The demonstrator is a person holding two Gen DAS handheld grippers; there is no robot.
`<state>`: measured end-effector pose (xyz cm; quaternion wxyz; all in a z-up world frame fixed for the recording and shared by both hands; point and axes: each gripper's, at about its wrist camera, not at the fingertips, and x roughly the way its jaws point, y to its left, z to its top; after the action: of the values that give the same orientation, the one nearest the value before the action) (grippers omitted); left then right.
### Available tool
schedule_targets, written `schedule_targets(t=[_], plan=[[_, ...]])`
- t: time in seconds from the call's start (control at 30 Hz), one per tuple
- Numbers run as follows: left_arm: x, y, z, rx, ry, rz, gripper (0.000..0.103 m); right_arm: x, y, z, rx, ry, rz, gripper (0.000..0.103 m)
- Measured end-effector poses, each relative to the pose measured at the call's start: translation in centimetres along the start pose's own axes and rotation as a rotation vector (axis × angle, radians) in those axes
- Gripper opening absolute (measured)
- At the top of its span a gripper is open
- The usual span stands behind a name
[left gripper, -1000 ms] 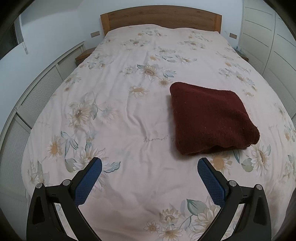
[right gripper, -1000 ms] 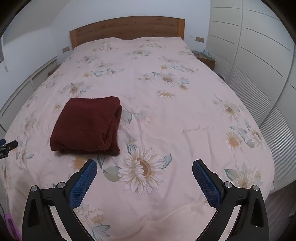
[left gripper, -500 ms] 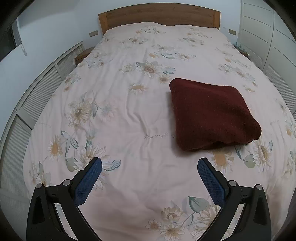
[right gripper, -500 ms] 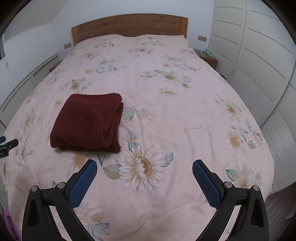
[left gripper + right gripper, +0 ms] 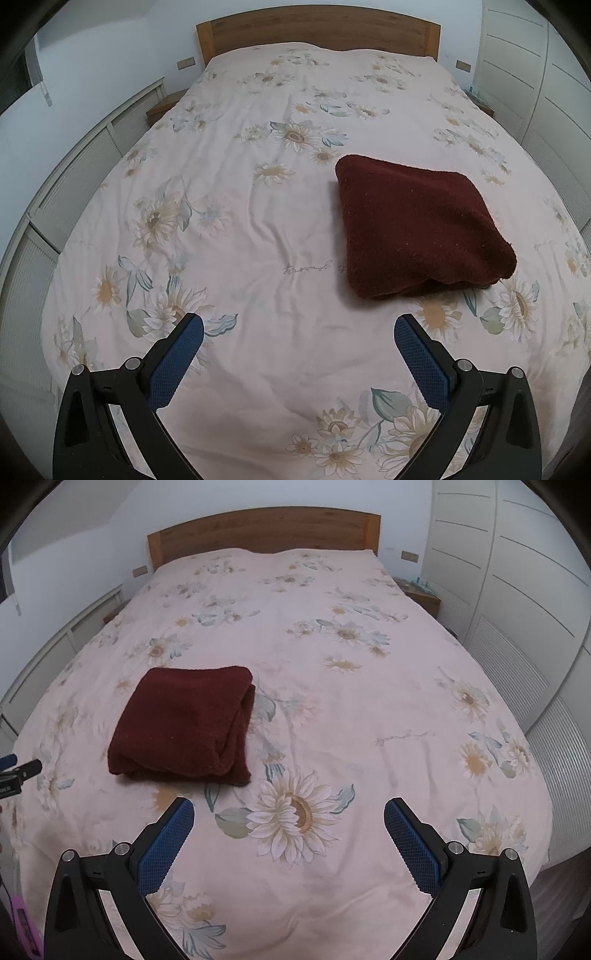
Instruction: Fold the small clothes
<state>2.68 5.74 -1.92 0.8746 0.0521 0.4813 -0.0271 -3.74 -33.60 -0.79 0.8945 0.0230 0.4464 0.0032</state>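
The maroon garment [image 5: 421, 229] lies folded on the bed [image 5: 258, 221]; left tool [image 5: 295, 328] and right tool [image 5: 288, 812] hover spread wide, empty. Folding looks done; nothing left but backing away.

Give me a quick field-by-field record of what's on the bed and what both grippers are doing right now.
garment: dark red garment, folded, lying flat
surface: floral bedspread
left hand-held gripper: open, holding nothing, short of the garment
right hand-held gripper: open, holding nothing, garment ahead to its left
contact: neither gripper touches the garment
background: wooden headboard
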Motion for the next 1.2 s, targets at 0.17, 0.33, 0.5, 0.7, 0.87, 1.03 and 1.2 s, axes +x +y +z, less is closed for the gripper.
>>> schedule_targets(t=[0.17, 0.33, 0.5, 0.7, 0.87, 1.03, 1.2], plan=[[-0.27, 0.28, 0.25, -0.001, -0.006, 0.01, 0.102, -0.12, 0.24, 0.28, -0.011, -0.002, 0.002, 0.103], [-0.09, 0.19, 0.11, 0.004, 0.003, 0.018, 0.102, -0.14, 0.33, 0.19, -0.017, 0.003, 0.002, 0.103], [-0.1, 0.14, 0.05, 0.003, 0.004, 0.016, 0.102, -0.16, 0.34, 0.28, -0.019, 0.006, -0.001, 0.103], [0.06, 0.18, -0.01, 0.005, 0.004, 0.014, 0.102, -0.16, 0.3, 0.25, -0.018, 0.008, -0.004, 0.103], [0.09, 0.17, 0.0, 0.006, 0.007, 0.017, 0.102, -0.06, 0.18, 0.11, -0.013, 0.016, 0.0, 0.103], [0.08, -0.04, 0.02, 0.008, 0.011, 0.018, 0.102, 0.06, 0.37, -0.01, -0.022, 0.022, 0.002, 0.103], [0.15, -0.04, -0.01, 0.015, 0.012, 0.015, 0.102, 0.22, 0.55, -0.1, -0.029, 0.026, 0.002, 0.103]])
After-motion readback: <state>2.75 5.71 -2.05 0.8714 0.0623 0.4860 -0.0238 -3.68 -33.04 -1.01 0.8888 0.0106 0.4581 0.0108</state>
